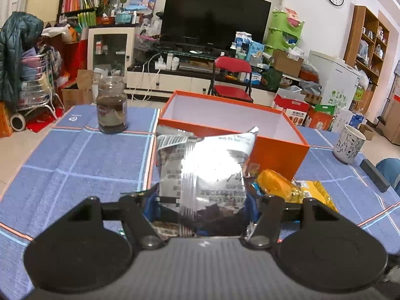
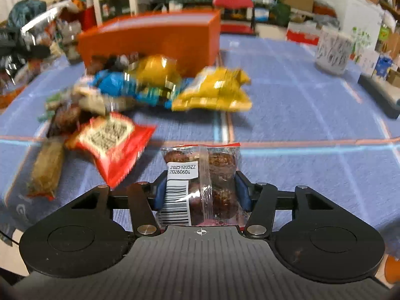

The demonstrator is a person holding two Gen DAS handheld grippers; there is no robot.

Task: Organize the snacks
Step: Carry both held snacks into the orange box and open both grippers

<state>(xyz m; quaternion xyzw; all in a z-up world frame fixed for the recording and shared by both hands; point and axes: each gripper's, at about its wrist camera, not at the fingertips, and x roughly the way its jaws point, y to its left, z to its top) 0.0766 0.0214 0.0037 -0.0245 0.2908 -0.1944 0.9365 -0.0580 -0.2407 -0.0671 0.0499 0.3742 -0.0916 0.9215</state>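
Blue checked tablecloth (image 2: 287, 105) carried the orange box (image 1: 275, 147) — visibly empty. Left gripper (image 1: 202, 200) clamped a silver packet (image 1: 205, 172) before it; right gripper (image 2: 200, 190) clamped a clear cookie packet (image 2: 200, 182). Remaining snacks (image 2: 140, 87) lay before the box — unsorted.

The orange box (image 1: 232, 127) stands open on top, so there is room to reach in. A heap of snack bags (image 2: 140, 87) lies right in front of it. The blue counter (image 2: 312, 115) between the box and the white cup (image 2: 332, 50) is bare.
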